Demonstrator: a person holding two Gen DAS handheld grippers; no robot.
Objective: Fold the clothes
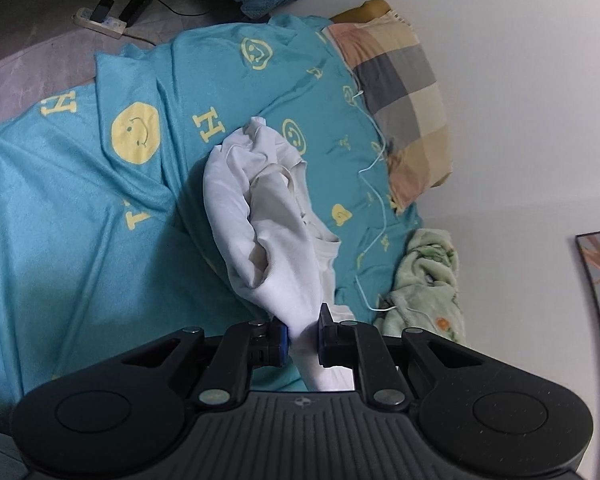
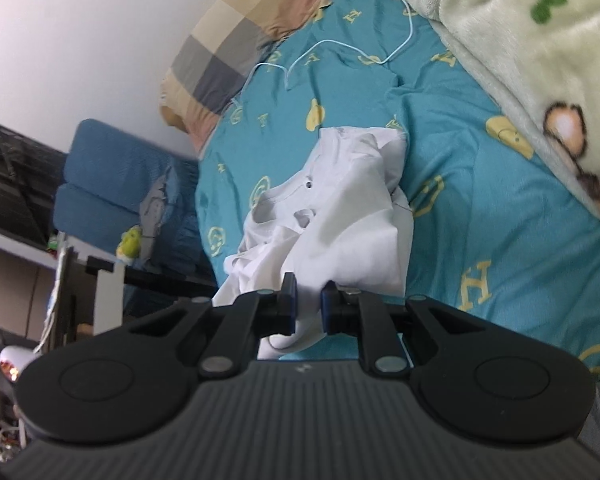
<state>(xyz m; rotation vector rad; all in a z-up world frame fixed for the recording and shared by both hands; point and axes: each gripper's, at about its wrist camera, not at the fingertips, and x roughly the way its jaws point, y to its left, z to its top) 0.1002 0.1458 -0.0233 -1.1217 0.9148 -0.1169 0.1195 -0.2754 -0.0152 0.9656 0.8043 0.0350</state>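
Both claws, left [image 1: 303,338] and right [image 2: 309,308], pinch white garment [image 1: 260,208] over bed.

- Garment [image 1: 260,216]: plain white.
- Bedsheet [image 1: 80,208]: teal, yellow smiley faces and letter H's.
- Pillow [image 1: 400,92]: checked beige, grey, pink.
- Blanket [image 2: 520,52]: pale green, with green and brown figures.

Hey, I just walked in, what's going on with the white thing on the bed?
A person is working with two handheld tongs. The left tongs and the right tongs are each clamped on a part of a white garment, which hangs bunched and crumpled above a blue bedsheet with yellow smiley faces. Nothing is folded yet. A checked pillow, a thin white cable and a green blanket lie nearby on the bed.
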